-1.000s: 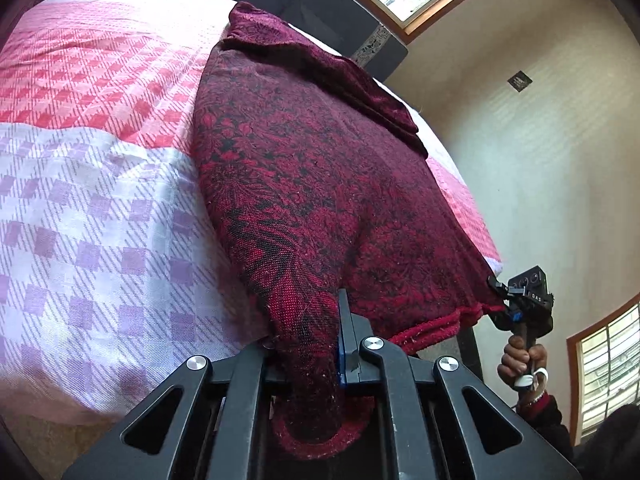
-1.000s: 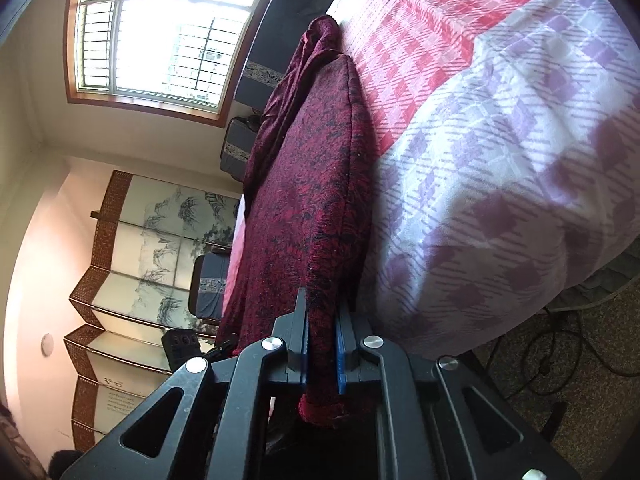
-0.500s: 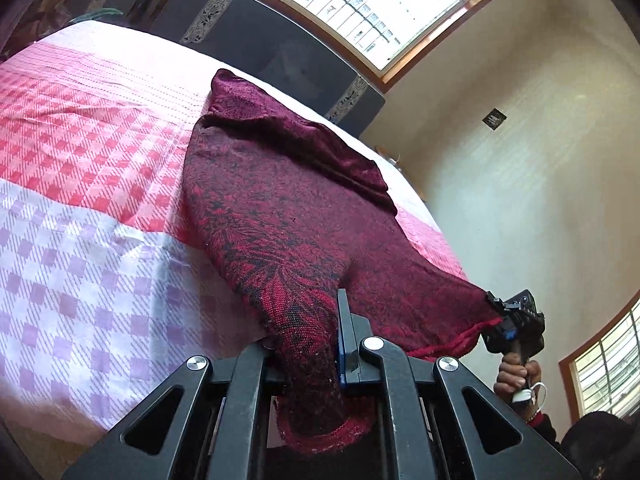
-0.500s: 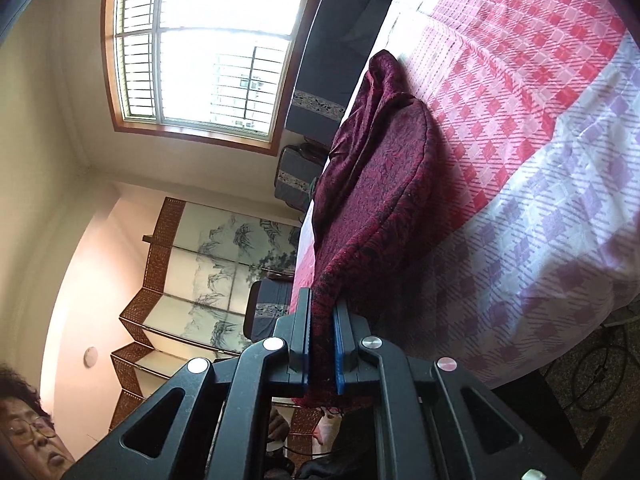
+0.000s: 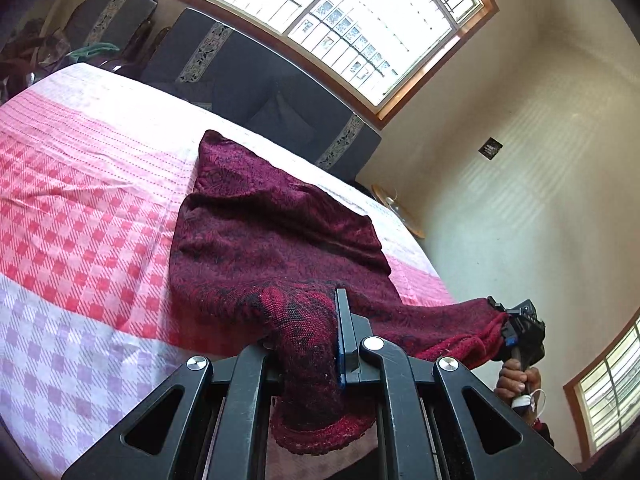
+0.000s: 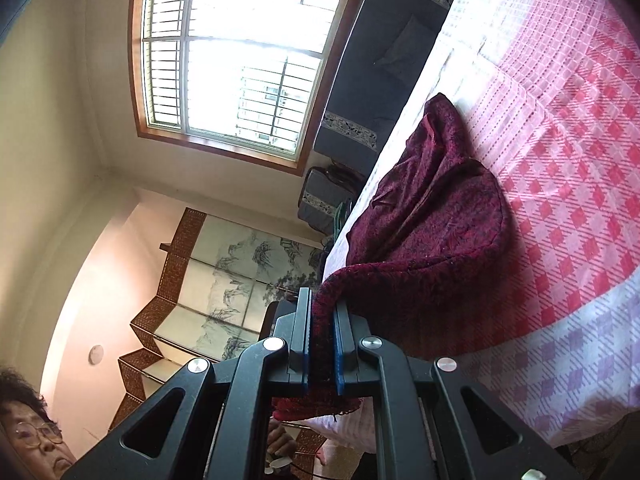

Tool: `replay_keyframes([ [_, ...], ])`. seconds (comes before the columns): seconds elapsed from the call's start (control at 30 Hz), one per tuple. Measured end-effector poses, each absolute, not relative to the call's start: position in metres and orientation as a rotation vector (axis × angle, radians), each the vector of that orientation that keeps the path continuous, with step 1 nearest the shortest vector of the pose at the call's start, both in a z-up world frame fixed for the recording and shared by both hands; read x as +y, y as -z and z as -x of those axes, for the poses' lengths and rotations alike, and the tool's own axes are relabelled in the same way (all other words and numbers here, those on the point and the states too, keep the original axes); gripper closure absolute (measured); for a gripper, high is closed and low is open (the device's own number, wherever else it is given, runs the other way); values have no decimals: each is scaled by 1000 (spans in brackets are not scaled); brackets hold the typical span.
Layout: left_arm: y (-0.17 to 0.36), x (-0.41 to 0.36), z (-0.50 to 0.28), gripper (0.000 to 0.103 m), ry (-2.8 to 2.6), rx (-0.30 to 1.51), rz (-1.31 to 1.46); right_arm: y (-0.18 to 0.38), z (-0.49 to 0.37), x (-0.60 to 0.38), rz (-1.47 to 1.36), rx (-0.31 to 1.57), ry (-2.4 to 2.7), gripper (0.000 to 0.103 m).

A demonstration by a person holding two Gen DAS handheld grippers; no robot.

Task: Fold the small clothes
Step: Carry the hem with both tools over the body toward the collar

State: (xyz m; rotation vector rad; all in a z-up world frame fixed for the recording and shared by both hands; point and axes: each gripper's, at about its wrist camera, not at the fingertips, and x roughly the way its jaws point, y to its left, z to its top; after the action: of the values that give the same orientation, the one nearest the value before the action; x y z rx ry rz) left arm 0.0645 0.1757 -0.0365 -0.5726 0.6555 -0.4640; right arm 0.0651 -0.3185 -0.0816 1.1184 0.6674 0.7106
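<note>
A dark red patterned knit garment (image 5: 272, 248) lies on a bed, its near hem lifted off the cover. My left gripper (image 5: 316, 336) is shut on one hem corner; the cloth bunches between the fingers and hangs below them. My right gripper (image 6: 320, 340) is shut on the other hem corner and also shows in the left wrist view (image 5: 516, 332) at the right, held by a hand. In the right wrist view the garment (image 6: 432, 216) arches up from the bed toward the jaws. The far end with the neck rests on the cover.
The bed cover (image 5: 80, 216) is pink, red and lilac check. Dark cushions (image 5: 256, 92) line the far side under a big window (image 5: 360, 12). A folding screen (image 6: 224, 280) and a person's face (image 6: 32, 440) show in the right wrist view.
Both grippers have lifted the hem and carried it toward the garment's far end. The cloth now arches up and looks shorter on the bed. Both stay shut on it.
</note>
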Motion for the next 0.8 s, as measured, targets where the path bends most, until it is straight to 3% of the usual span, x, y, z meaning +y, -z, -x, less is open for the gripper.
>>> replay_keyframes([
  [0.3,20,167,-123,93,411,634,504,74,-141,-318,-1084,690,-666,93],
  [0.8,33,171,-232,93,311,662,494,107,-264,-314,-1115,780,-577,93],
])
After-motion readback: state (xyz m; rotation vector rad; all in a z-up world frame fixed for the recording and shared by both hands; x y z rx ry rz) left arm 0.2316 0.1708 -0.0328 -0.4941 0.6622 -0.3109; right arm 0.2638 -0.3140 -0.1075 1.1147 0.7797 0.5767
